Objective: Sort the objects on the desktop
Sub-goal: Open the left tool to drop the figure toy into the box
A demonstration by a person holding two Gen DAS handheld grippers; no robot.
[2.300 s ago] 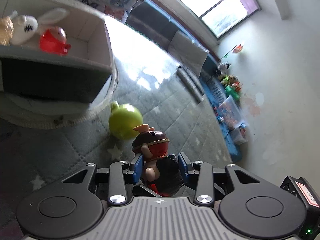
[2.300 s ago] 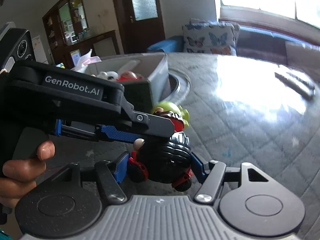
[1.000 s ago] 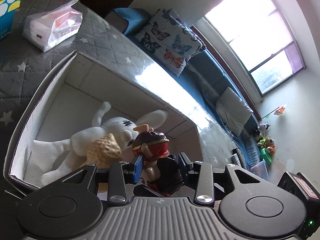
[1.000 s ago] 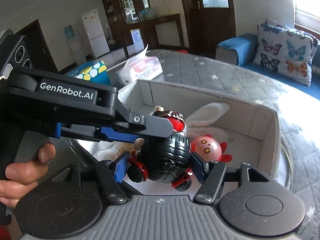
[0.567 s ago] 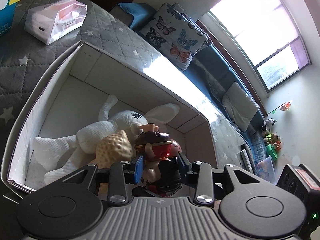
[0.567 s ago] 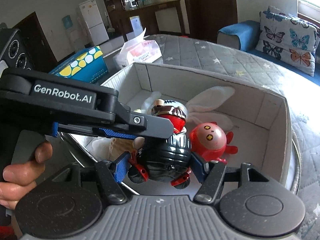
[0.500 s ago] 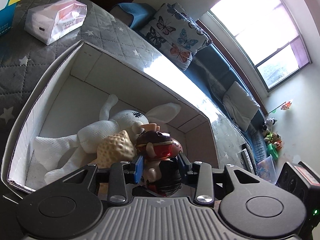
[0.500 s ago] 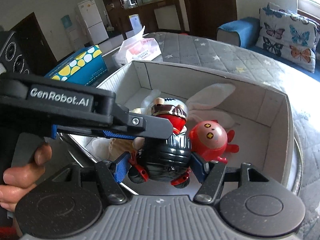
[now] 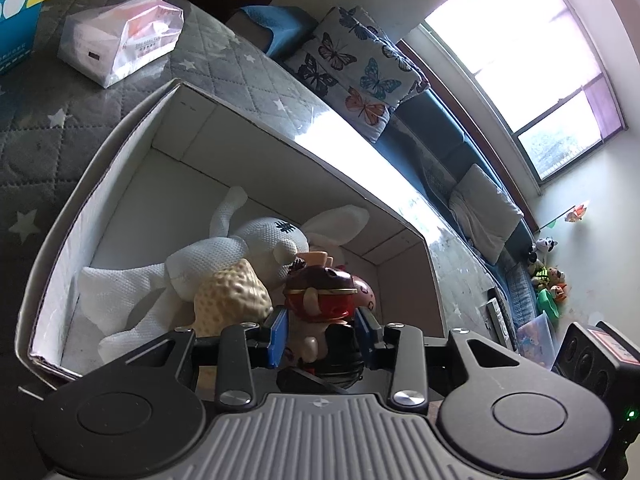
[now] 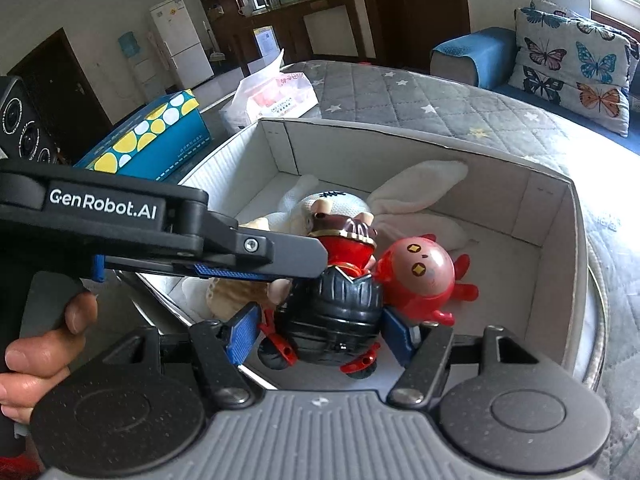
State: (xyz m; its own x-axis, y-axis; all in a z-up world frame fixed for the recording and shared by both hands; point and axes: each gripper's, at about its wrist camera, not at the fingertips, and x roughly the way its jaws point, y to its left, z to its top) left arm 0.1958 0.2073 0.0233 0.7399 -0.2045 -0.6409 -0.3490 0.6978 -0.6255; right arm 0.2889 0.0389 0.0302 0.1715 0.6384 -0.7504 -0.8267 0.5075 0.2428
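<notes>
A toy figure with a dark red head and black ribbed body (image 9: 320,304) (image 10: 332,312) is held over the open white box (image 9: 120,132) (image 10: 560,216). My left gripper (image 9: 322,334) stands spread around the figure's head with small gaps. My right gripper (image 10: 320,334) is shut on the figure's black body. Inside the box lie a white plush rabbit (image 9: 224,256) (image 10: 416,188), a tan bumpy toy (image 9: 230,298) and a red round toy (image 10: 420,272).
A white tissue pack (image 9: 120,44) (image 10: 276,94) and a blue box with yellow dots (image 9: 20,12) (image 10: 152,136) lie on the grey quilted cloth (image 9: 32,152) beyond the box. A sofa with a butterfly cushion (image 9: 360,68) stands behind.
Both grippers carried the figure from beside the green toy on the cloth to above the box, then lowered it slightly. The left gripper's fingers have widened off the figure's head.
</notes>
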